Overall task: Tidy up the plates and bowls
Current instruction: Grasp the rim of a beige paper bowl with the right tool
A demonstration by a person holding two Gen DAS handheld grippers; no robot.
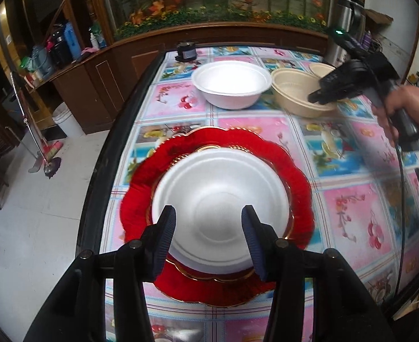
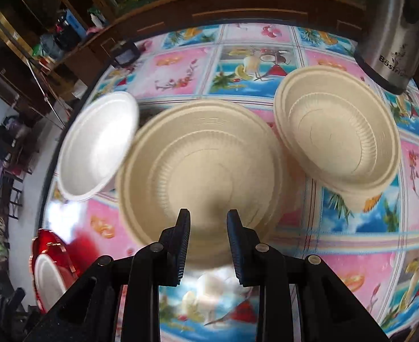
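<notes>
A red scalloped plate (image 1: pixel 289 171) lies on the table with a white foam bowl (image 1: pixel 221 196) on it. My left gripper (image 1: pixel 209 213) is open just above that bowl's near side. A second white foam bowl (image 1: pixel 232 84) and a beige bowl (image 1: pixel 295 91) stand farther back. My right gripper (image 2: pixel 208 219) is open over the near rim of the beige bowl (image 2: pixel 201 168); it also shows in the left wrist view (image 1: pixel 323 95). Another beige bowl (image 2: pixel 337 136) sits to the right, the white bowl (image 2: pixel 98 145) to the left, the red plate (image 2: pixel 52 245) at lower left.
A steel kettle (image 2: pixel 389 42) stands at the table's back right. A small black device (image 1: pixel 186 51) sits at the far edge. The table's left edge (image 1: pixel 107 154) drops to a tiled floor with a broom (image 1: pixel 47 148). A wooden cabinet runs behind the table.
</notes>
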